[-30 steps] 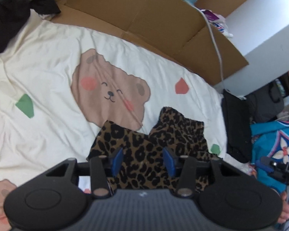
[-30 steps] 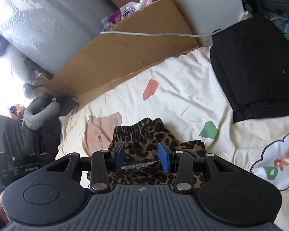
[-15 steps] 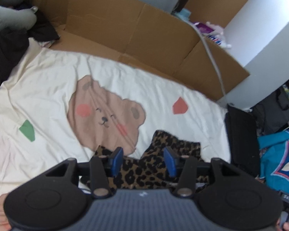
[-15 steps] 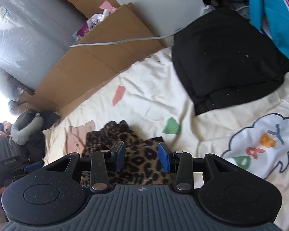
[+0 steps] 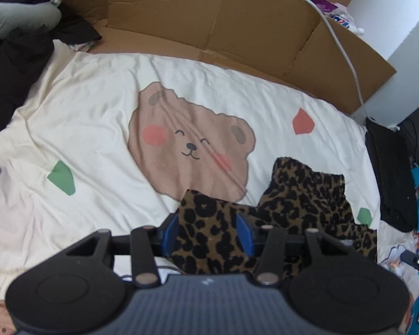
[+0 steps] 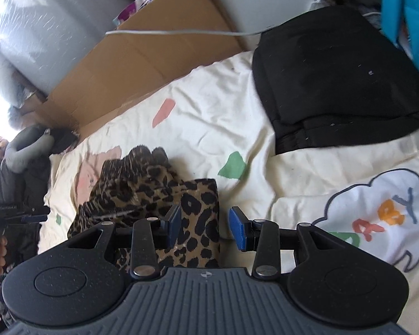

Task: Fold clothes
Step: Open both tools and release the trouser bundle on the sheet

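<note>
The leopard garment (image 5: pixel 299 195) lies crumpled on the bed sheet (image 5: pixel 97 111), just below its printed bear (image 5: pixel 190 142). The left gripper (image 5: pixel 208 233) hovers over the cloth's near end; its jaws stand apart, with leopard fabric filling the gap between the blue pads, though whether they touch it cannot be told. The right gripper (image 6: pixel 205 226) also has its jaws apart: a folded leopard edge (image 6: pixel 201 217) sits against the left pad, bare sheet beside the right pad. A folded black garment (image 6: pixel 340 83) lies well apart on the sheet, near the cardboard (image 6: pixel 153 55).
</note>
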Tool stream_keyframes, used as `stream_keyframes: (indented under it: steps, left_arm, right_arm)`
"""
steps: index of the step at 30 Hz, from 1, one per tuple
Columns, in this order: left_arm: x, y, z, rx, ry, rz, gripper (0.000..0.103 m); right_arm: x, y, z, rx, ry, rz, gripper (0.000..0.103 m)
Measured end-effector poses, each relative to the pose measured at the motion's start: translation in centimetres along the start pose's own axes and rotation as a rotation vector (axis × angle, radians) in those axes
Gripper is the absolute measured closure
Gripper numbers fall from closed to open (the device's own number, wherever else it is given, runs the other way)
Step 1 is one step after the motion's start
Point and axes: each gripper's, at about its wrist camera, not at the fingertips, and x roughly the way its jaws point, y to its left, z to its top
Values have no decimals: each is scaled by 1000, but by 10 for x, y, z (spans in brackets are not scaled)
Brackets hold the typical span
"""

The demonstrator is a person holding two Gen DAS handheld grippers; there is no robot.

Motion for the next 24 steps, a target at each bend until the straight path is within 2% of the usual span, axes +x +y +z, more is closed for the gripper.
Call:
stream_keyframes:
  steps: [6, 11, 13, 16, 24]
  left_arm:
    - [16, 9, -19, 18, -50, -23, 55]
    - [24, 16, -30, 36, -86, -34, 55]
    - [25, 22, -33, 44, -72, -67, 55]
    - [26, 27, -32, 87, -78, -38, 55]
    - [50, 39, -28, 118, -65, -58, 55]
  right_arm:
    - [17, 0, -8, -80, 3, 33, 61]
    - [28, 1, -2, -117, 21, 34, 62]
    - [32, 2, 1, -132, 28, 35, 63]
    - [39, 3, 5, -154, 39, 36, 63]
    - [56, -1, 9, -158, 70, 2, 62]
